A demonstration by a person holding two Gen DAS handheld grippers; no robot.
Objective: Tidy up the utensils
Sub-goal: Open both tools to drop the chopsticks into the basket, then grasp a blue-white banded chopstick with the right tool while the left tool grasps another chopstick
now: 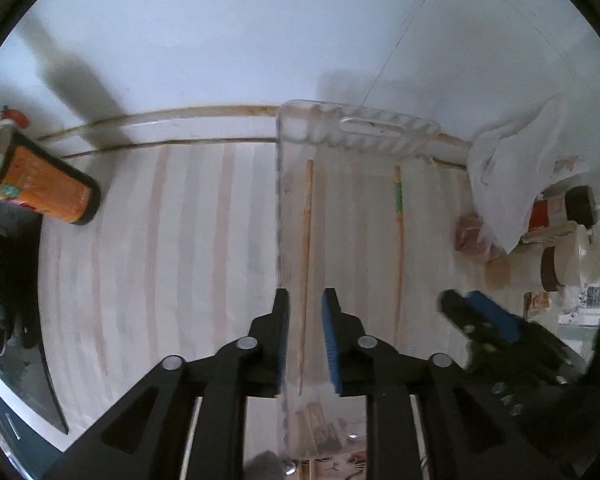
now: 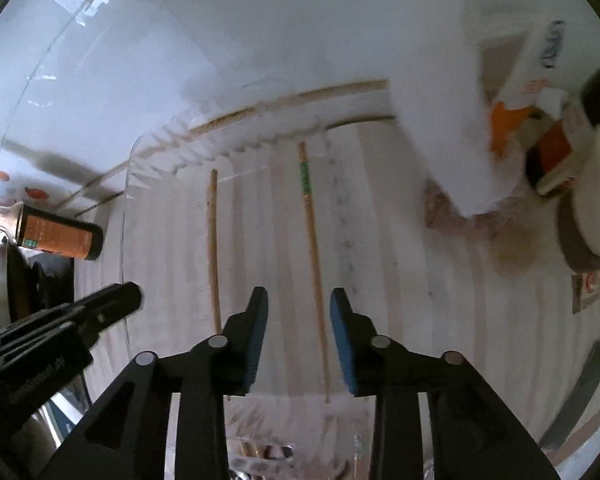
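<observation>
Counter: pale striped surface filling the lower half of both views, white wall above.
Tray: clear plastic, lying centre frame, its ridged end toward the wall; both chopsticks lie in it.
Can: orange, on its side at left edge, well apart from the tray.
Plain chopstick: long axis running up the frame, from between the left tongs toward the wall.
Banded chopstick: green band near its far end, parallel to the plain one, to its right.
Left gripper: jaws apart, straddling the plain chopstick's near end, pads not touching it.
Right gripper: jaws apart, either side of the banded chopstick, no contact.
Nearer hand: each tong sits over its own stick; a grab would likely need only closing across the stick's width.
</observation>
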